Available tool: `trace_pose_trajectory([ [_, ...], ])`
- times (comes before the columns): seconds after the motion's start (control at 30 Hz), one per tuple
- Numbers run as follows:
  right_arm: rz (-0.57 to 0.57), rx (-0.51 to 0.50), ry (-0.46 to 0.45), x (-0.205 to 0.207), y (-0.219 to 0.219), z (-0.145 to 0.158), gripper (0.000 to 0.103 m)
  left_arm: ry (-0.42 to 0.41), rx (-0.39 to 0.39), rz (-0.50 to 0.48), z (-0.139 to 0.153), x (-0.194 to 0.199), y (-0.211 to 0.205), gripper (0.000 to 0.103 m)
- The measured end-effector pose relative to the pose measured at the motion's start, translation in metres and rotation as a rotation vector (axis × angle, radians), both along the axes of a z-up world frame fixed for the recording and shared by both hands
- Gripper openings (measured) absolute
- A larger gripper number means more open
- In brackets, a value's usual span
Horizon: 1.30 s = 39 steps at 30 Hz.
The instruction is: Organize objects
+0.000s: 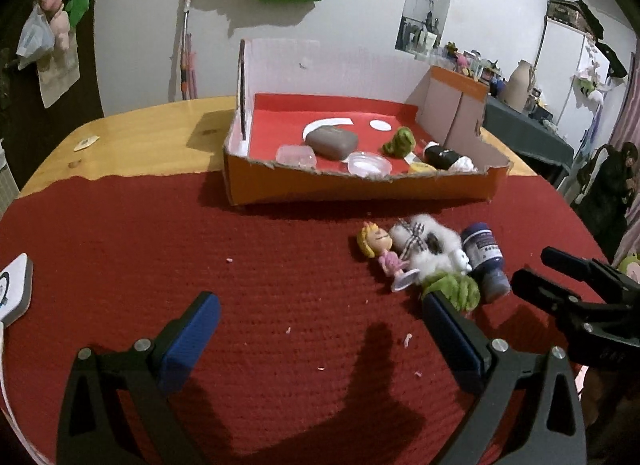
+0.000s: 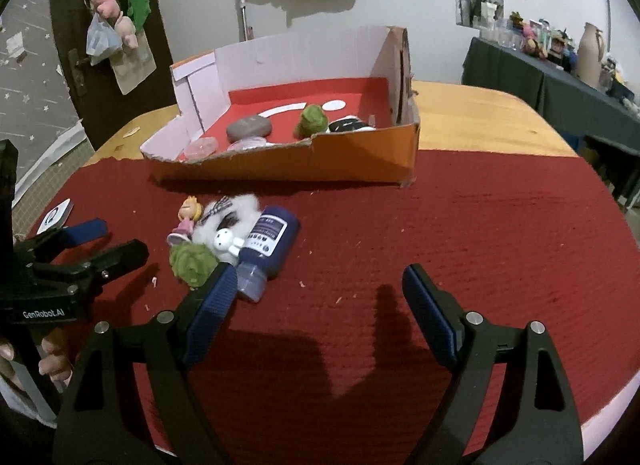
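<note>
A small pile lies on the red mat [image 1: 240,265]: a yellow-haired doll [image 1: 380,249], a white fluffy toy [image 1: 428,241], a tiny white figure [image 1: 462,259], a dark blue bottle [image 1: 486,261] on its side and a green fuzzy ball [image 1: 452,289]. My left gripper [image 1: 320,309] is open and holds nothing; its right finger sits just in front of the green ball. In the right wrist view the bottle [image 2: 268,241], green ball [image 2: 192,261] and doll [image 2: 188,217] lie at the left finger of my open, empty right gripper [image 2: 320,277].
An orange cardboard box [image 1: 360,185] with a red floor stands behind the pile, holding a grey case [image 1: 332,141], clear lids, a green fuzzy toy and a black-and-white item. A white card [image 1: 16,289] lies at the mat's left edge. Crumbs dot the mat.
</note>
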State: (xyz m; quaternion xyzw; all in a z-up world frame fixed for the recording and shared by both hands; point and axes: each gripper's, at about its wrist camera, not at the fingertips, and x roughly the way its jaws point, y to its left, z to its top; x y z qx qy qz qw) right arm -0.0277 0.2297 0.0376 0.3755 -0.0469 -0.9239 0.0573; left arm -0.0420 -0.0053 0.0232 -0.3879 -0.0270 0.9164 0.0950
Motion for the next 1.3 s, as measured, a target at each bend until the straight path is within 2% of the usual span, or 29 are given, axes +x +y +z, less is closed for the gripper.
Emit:
trace_pose_trajectory([
  [0.27, 0.041, -0.001, -0.042, -0.004, -0.011, -0.009, 0.085, -0.014, 0.002, -0.007, -0.002, -0.001, -0.001, 0.103],
  [0.4, 0.042, 0.041, -0.043, -0.007, -0.017, -0.011, 0.085, -0.022, 0.005, -0.018, -0.001, -0.003, -0.001, 0.103],
  [0.7, -0.045, 0.091, -0.03, -0.011, 0.0, -0.01, 0.085, -0.054, -0.005, -0.056, -0.002, -0.011, 0.009, 0.103],
  [0.93, -0.085, 0.045, -0.025, -0.01, 0.027, -0.005, 0.085, -0.064, -0.042, -0.06, 0.0, -0.025, 0.02, 0.103],
  [1.3, -0.047, 0.026, -0.022, -0.012, 0.023, -0.006, 0.085, -0.079, -0.047, -0.038, 0.001, -0.04, 0.018, 0.103],
])
